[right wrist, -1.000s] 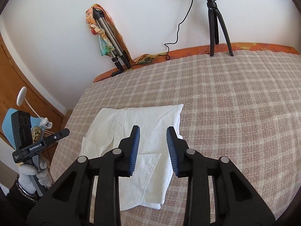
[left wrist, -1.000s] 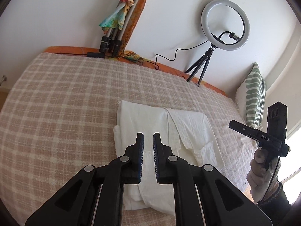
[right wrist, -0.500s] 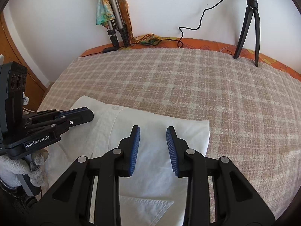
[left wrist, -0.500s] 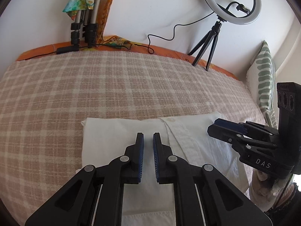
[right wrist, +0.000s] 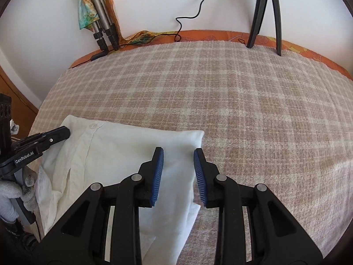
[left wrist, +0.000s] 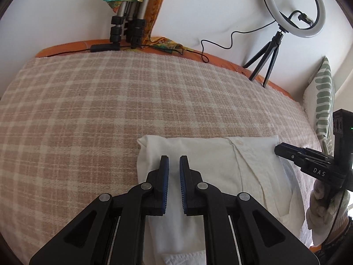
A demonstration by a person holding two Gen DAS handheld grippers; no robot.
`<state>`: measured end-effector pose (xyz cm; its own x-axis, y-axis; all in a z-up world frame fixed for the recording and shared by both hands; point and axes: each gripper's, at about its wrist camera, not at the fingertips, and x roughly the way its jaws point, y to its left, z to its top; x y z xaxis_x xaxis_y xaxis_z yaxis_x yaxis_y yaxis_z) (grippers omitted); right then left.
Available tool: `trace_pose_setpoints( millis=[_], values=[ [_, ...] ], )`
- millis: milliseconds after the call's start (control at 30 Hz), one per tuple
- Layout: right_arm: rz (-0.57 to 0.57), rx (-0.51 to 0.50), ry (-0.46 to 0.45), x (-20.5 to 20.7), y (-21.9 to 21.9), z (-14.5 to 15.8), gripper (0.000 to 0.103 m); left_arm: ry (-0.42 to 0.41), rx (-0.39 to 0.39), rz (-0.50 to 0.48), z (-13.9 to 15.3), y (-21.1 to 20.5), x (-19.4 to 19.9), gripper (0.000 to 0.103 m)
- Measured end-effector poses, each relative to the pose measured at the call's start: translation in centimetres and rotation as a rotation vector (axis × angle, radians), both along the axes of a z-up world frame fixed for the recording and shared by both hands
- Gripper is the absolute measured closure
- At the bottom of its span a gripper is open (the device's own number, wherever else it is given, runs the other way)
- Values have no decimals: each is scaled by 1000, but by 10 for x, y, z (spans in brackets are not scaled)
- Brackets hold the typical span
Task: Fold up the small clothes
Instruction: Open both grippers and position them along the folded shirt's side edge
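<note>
On checked bedspread (left wrist: 88, 114), white button shirt (left wrist: 211, 165) lies partly folded, sides turned in, at 6 o'clock in both wrist views. Left gripper (left wrist: 174, 165) over shirt's 9 o'clock edge, jaws nearly shut, nothing between. Right gripper (right wrist: 178, 154) over 3 o'clock corner, jaws closing, parted, cloth beneath, not pinched. Judged: lengthwise folds done; final crosswise fold and smoothing left.

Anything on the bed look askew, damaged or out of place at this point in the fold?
Nothing stands out. The white shirt lies folded into a fairly neat rectangle on the plaid bedspread, with one loose flap poking out at its near edge. No stains or tears show.
</note>
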<state>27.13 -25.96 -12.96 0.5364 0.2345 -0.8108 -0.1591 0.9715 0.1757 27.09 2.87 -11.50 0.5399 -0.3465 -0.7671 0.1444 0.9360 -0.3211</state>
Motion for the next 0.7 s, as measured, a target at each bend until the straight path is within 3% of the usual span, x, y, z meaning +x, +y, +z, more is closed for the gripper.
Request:
trace_pose_setpoints(
  millis=[167, 233, 300, 433, 533, 700],
  values=[
    [-93, 110, 28, 0, -46, 9, 73, 5, -32, 75, 11, 36, -6, 94],
    [-103, 144, 16, -7, -57, 17, 68, 11, -57, 83, 15, 46, -10, 83],
    [-105, 195, 8, -17, -68, 23, 58, 21, -114, 88, 17, 56, -17, 72],
    [-72, 262, 30, -36, -75, 25, 44, 79, -248, 81, 16, 65, -32, 71],
    [-30, 283, 75, -47, -68, 18, 42, 125, -328, 78, 8, 69, -43, 63],
    [-1, 289, 127, -69, -63, 2, 42, 208, -423, 108, -10, 74, -55, 63]
  ],
)
